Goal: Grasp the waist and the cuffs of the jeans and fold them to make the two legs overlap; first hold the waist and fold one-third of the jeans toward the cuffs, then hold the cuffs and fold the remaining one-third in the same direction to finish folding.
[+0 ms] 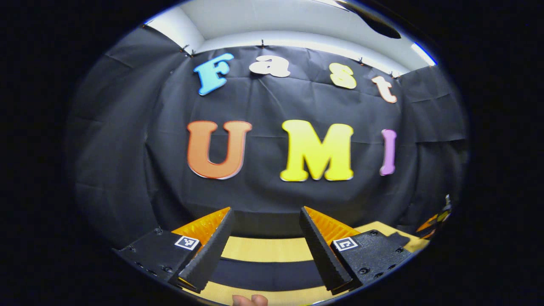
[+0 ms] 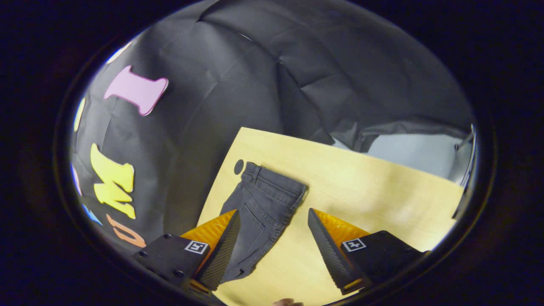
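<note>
Right gripper [image 2: 272,238] gapes wide, empty, above the dark grey denim jeans [image 2: 263,204] mid-frame, waist pointing upper left; left gripper [image 1: 265,246] open, empty.

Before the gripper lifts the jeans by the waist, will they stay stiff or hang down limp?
The jeans will probably hang limp: they lie flat on the table with soft wrinkles. The waistband looks thicker with its seams, so it should give a firmer hold. Being cloth, they are unlikely to slip or roll. The right gripper is open above them.
</note>
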Tool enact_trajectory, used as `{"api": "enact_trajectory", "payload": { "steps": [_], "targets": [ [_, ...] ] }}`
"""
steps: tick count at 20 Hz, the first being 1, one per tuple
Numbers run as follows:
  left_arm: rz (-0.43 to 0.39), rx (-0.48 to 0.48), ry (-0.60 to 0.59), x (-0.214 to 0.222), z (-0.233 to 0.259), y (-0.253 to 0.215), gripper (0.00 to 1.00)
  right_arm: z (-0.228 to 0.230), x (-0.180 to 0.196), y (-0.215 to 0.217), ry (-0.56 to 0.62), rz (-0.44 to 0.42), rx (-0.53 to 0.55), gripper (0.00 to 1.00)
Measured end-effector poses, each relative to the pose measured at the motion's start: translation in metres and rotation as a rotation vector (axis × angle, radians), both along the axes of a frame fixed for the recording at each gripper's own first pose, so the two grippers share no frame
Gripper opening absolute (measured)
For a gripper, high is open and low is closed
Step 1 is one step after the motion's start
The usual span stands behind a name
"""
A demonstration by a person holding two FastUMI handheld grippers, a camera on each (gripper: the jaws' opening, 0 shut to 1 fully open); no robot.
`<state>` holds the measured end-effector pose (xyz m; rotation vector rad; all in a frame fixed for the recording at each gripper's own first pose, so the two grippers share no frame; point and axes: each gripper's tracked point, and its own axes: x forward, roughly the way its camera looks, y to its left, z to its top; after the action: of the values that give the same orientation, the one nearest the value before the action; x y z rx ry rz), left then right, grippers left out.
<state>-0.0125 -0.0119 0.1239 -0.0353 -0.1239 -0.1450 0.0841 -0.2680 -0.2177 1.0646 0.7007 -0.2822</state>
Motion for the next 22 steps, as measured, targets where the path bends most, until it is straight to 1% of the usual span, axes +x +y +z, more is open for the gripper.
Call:
{"api": "enact_trajectory", "payload": {
  "steps": [2, 5, 7, 10, 13, 14, 15, 16, 19, 21, 22],
  "targets": [
    [-0.007, 0.035, 0.009, -0.013, -0.008, -0.023, 1.0, -0.014, 0.004, 0.007, 0.014, -0.005, 0.037, 0.98],
    [-0.026, -0.013, 0.07, -0.032, -0.018, -0.037, 1.0, -0.028, 0.015, 0.021, 0.026, 0.007, 0.07, 0.98],
    [-0.027, -0.02, 0.067, -0.041, -0.014, -0.042, 1.0, -0.036, 0.026, 0.031, 0.035, 0.014, 0.086, 0.98],
    [-0.001, 0.004, 0.066, -0.051, -0.006, -0.034, 1.0, -0.048, 0.037, 0.042, 0.055, 0.017, 0.105, 0.98],
    [0.036, -0.002, 0.067, -0.058, -0.003, -0.023, 1.0, -0.047, 0.048, 0.047, 0.029, -0.002, 0.147, 0.98],
    [0.053, -0.006, 0.062, -0.06, 0.0, -0.019, 1.0, -0.047, 0.049, 0.048, 0.023, -0.007, 0.162, 0.92],
    [0.051, -0.009, 0.059, -0.062, 0.002, -0.019, 1.0, -0.047, 0.052, 0.048, 0.02, -0.009, 0.176, 0.92],
    [0.054, -0.007, 0.06, -0.063, 0.002, -0.021, 1.0, -0.047, 0.054, 0.049, 0.015, -0.013, 0.188, 0.97],
    [0.053, 0.0, 0.073, -0.065, -0.001, -0.025, 0.99, -0.048, 0.065, 0.05, -0.005, -0.04, 0.249, 0.96],
    [0.041, -0.004, 0.088, -0.066, -0.005, -0.033, 0.99, -0.061, 0.063, 0.05, 0.042, -0.061, 0.284, 0.94],
    [0.035, -0.004, 0.09, -0.067, -0.006, -0.035, 1.0, -0.066, 0.063, 0.049, 0.055, -0.07, 0.298, 0.75]
  ]
}}
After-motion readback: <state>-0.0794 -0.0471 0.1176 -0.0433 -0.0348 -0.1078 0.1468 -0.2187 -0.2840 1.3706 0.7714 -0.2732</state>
